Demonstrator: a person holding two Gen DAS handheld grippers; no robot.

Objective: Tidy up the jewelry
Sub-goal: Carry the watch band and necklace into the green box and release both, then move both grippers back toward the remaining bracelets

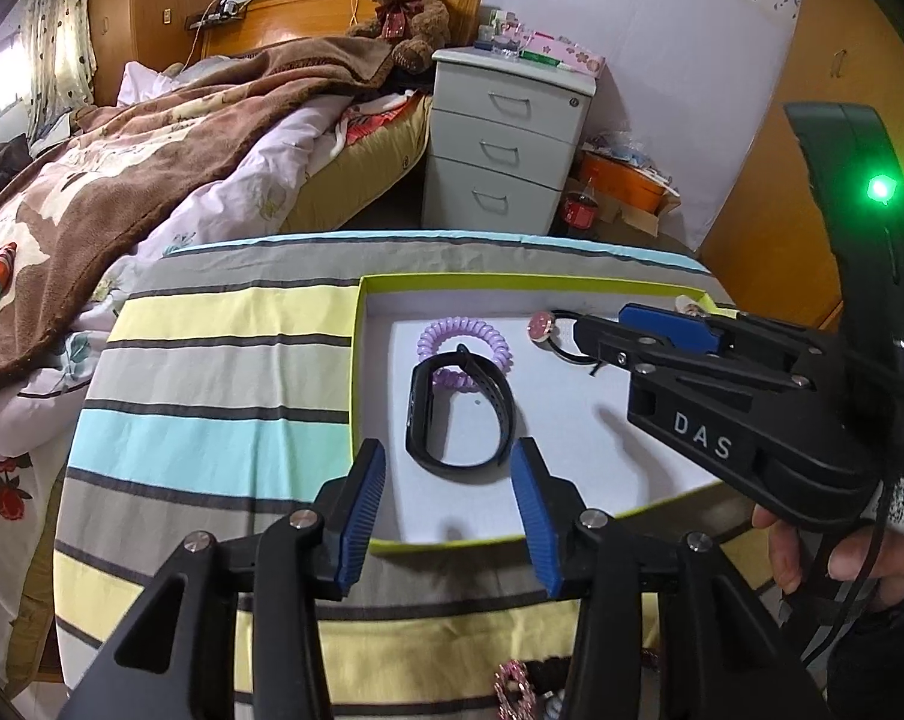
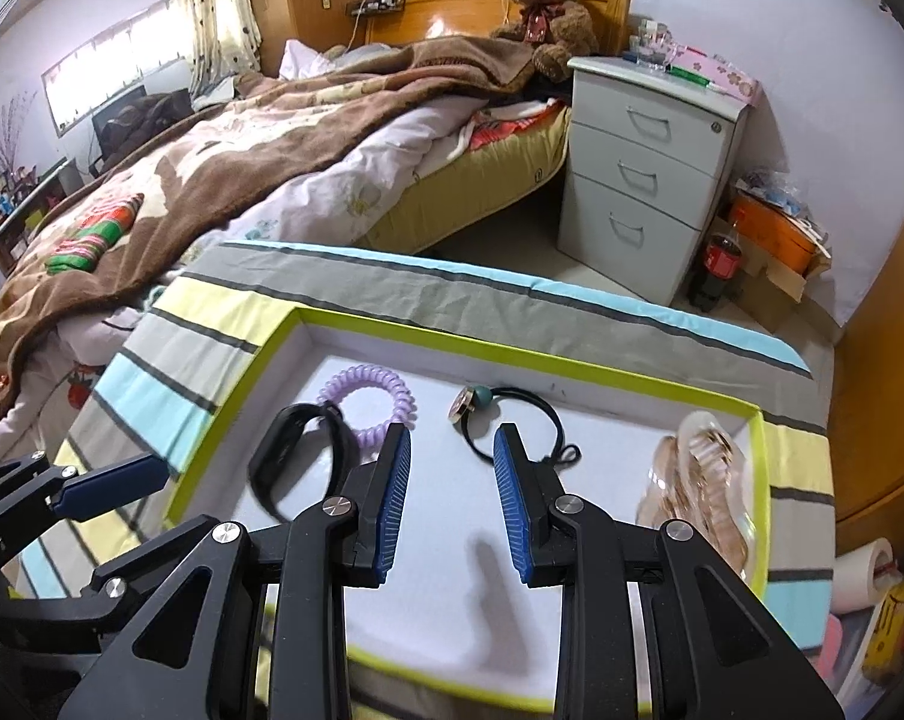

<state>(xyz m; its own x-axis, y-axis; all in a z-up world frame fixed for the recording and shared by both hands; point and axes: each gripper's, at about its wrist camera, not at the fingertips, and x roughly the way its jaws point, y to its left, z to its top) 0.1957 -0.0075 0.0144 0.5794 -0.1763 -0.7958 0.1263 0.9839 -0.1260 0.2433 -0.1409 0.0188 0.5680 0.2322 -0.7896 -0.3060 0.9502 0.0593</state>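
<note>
A shallow white tray with a lime rim (image 1: 356, 360) (image 2: 535, 354) lies on a striped cloth. In it lie a black wristband (image 1: 460, 414) (image 2: 299, 456), a purple spiral hair tie (image 1: 452, 336) (image 2: 371, 396), a black elastic hair tie with a round pink charm (image 1: 540, 324) (image 2: 520, 414), and a clear amber hair claw (image 2: 700, 480). My left gripper (image 1: 449, 468) is open and empty, just in front of the wristband. My right gripper (image 2: 452, 456) is open and empty above the tray, near the black hair tie; it also shows in the left wrist view (image 1: 667, 330).
A pink sparkly piece (image 1: 511, 690) lies on the cloth near the front edge, below my left gripper. A bed with a brown blanket (image 2: 242, 150) is at the left. A grey drawer unit (image 2: 649, 180) and a cola bottle (image 2: 721, 258) stand behind the table.
</note>
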